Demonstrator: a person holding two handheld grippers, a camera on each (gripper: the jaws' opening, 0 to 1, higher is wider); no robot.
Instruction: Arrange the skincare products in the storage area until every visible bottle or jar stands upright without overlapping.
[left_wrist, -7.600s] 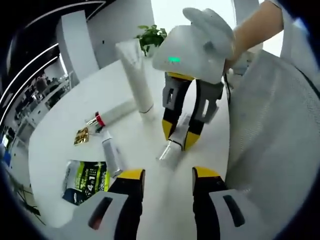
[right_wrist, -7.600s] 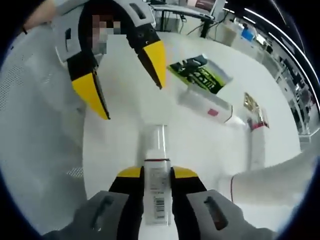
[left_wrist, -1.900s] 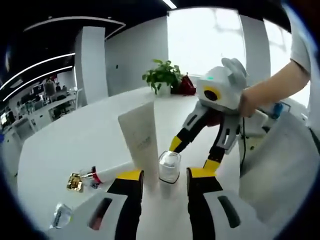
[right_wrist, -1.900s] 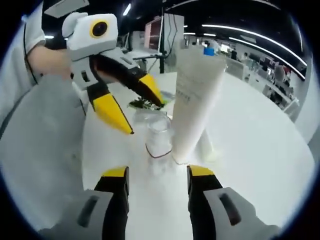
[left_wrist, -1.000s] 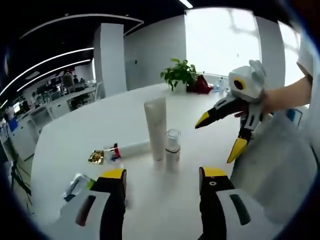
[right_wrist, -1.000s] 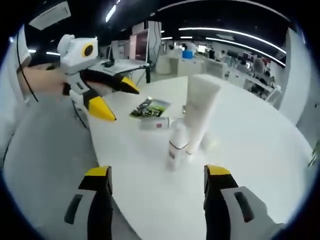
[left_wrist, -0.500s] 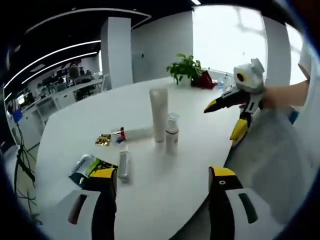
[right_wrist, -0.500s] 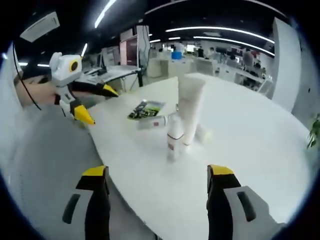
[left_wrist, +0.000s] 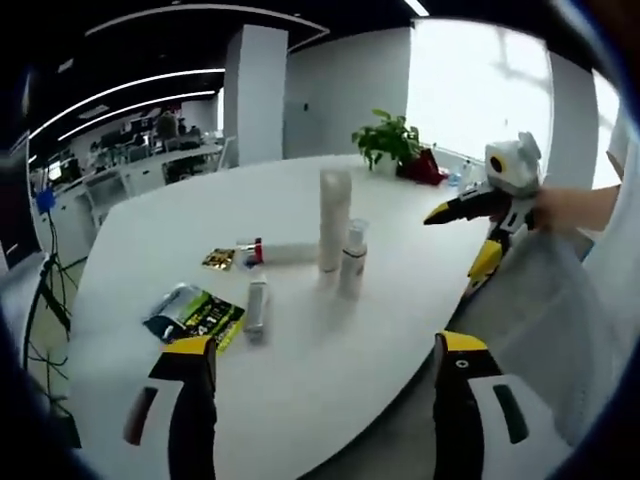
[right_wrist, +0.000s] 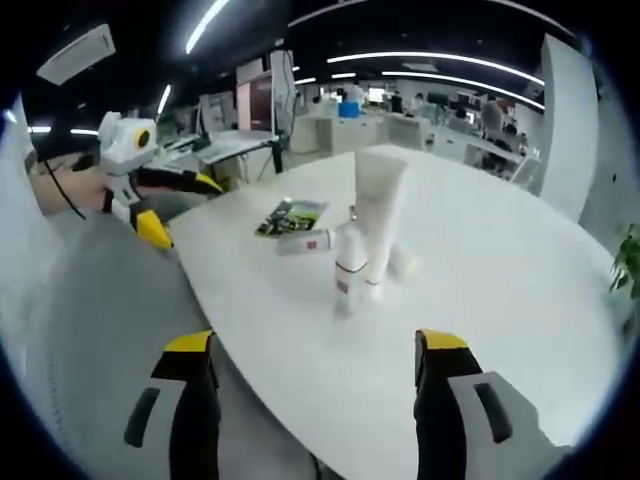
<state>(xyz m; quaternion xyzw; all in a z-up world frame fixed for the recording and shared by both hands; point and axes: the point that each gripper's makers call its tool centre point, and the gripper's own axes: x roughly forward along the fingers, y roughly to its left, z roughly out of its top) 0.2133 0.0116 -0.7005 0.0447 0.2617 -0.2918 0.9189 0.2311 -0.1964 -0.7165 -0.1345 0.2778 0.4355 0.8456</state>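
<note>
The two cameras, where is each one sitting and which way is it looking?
Left gripper view: rides on the left gripper, looking across the white round table toward a window; the right gripper and a hand show at the right.
Right gripper view: rides on the right gripper, looking over the table toward office desks; the left gripper shows at the left.
Both share the tall white upright tube and small clear-capped bottle.
</note>
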